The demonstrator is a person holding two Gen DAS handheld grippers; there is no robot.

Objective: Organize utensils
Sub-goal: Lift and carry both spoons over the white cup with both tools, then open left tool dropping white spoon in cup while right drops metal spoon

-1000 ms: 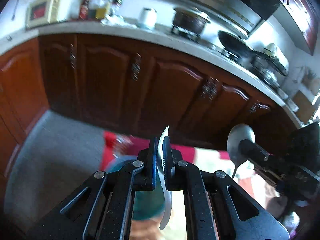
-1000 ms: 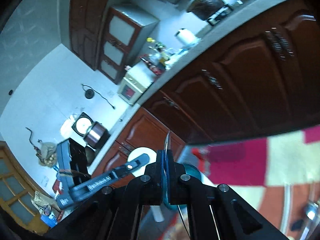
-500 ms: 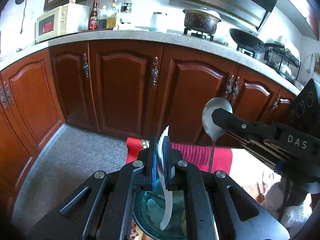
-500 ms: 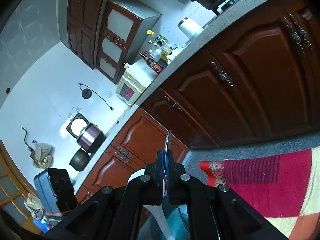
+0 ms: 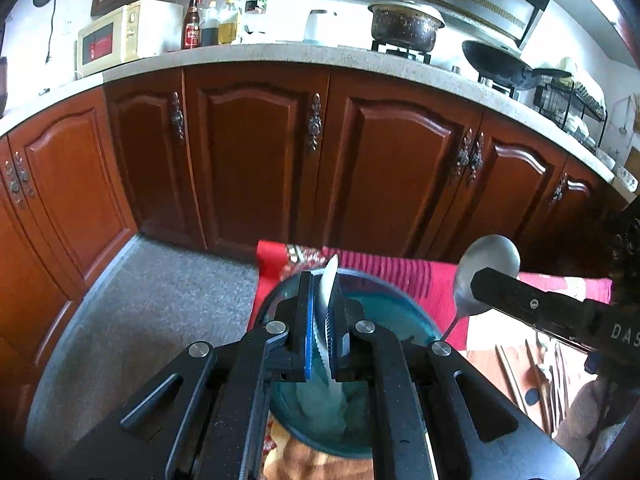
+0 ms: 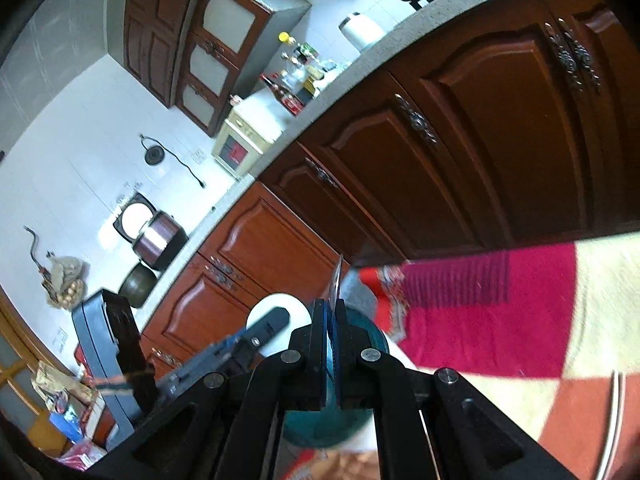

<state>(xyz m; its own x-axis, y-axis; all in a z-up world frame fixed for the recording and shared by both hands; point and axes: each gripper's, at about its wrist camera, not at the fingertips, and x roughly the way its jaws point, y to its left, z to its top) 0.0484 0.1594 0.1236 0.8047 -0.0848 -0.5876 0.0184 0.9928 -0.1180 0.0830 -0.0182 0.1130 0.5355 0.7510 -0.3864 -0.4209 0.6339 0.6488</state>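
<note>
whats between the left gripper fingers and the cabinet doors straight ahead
In the left wrist view, past the left gripper, which is shut on a white serrated utensil, come the teal bowl's rim, then a red patterned cloth, then the cabinet doors.

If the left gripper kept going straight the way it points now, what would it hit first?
Probably the cabinet doors under the counter. The left gripper, shut on a white serrated utensil, points over the teal bowl's far rim and the red cloth; depth is unclear.
</note>
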